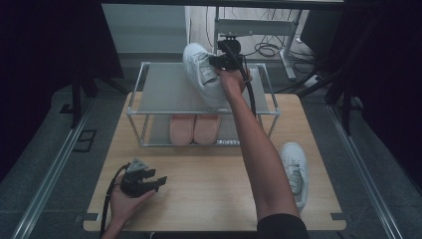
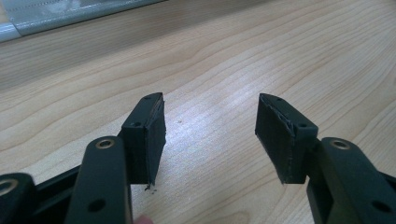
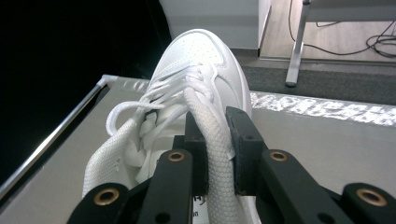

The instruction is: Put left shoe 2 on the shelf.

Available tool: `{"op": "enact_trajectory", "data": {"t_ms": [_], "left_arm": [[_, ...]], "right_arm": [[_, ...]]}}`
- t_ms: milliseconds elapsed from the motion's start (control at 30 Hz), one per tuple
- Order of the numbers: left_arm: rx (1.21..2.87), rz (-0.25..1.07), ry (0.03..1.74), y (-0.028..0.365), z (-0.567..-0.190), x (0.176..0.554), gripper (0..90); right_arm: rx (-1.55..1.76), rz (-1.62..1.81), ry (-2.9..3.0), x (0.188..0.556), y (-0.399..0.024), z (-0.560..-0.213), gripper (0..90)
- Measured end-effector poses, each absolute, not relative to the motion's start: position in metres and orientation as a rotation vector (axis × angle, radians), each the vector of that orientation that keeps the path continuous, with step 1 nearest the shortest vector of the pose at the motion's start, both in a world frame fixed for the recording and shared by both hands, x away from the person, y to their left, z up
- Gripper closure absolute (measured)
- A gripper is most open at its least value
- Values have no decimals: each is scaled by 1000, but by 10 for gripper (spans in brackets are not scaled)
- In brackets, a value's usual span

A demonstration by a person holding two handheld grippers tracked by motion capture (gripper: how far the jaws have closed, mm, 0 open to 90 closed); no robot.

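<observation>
The high view looks forward and down over the whole table (image 1: 209, 199) and shoe rack (image 1: 164, 89), the left gripper view skims close above the bare tabletop, and the right gripper view sits tight against the white sneaker (image 3: 196, 84) on the rack top, which the high view shares.

White lace-up sneaker (image 3: 196, 79) sits on the rack's top shelf (image 3: 327, 154), toe pointing away from the jaws, padded collar pinched between them.

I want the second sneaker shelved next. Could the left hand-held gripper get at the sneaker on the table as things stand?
Probably yes: the left hand-held gripper is open and empty, with bare table toward the sneaker. But the right forearm crosses that path, so it may have to pass under it or wait.
</observation>
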State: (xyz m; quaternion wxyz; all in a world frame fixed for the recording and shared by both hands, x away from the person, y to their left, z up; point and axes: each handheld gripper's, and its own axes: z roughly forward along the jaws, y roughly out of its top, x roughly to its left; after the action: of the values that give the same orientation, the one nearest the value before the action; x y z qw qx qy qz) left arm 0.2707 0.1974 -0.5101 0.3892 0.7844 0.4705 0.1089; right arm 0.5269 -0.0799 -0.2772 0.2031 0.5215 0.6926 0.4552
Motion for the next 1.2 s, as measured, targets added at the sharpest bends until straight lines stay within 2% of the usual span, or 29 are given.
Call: {"op": "enact_trajectory", "data": {"t_ms": [467, 600, 700, 767, 933, 1200], "left_arm": [[2008, 298, 1190, 198, -512, 271, 432], [2013, 295, 1189, 197, -513, 271, 432], [2009, 296, 1189, 198, -512, 271, 432], [2007, 296, 1190, 198, -512, 271, 431], [2005, 294, 1190, 198, -511, 271, 431], [2004, 299, 1190, 197, -510, 270, 432]], "right_arm": [[1492, 1262, 1958, 543, -60, -299, 782], [1462, 1248, 1998, 544, -64, -300, 661], [1418, 1275, 1986, 541, -70, -299, 602], [1395, 1293, 1975, 537, -75, -295, 594], [1323, 1325, 1977, 520, -91, -285, 648], [1246, 1287, 2041, 491, -120, -293, 822]]}}
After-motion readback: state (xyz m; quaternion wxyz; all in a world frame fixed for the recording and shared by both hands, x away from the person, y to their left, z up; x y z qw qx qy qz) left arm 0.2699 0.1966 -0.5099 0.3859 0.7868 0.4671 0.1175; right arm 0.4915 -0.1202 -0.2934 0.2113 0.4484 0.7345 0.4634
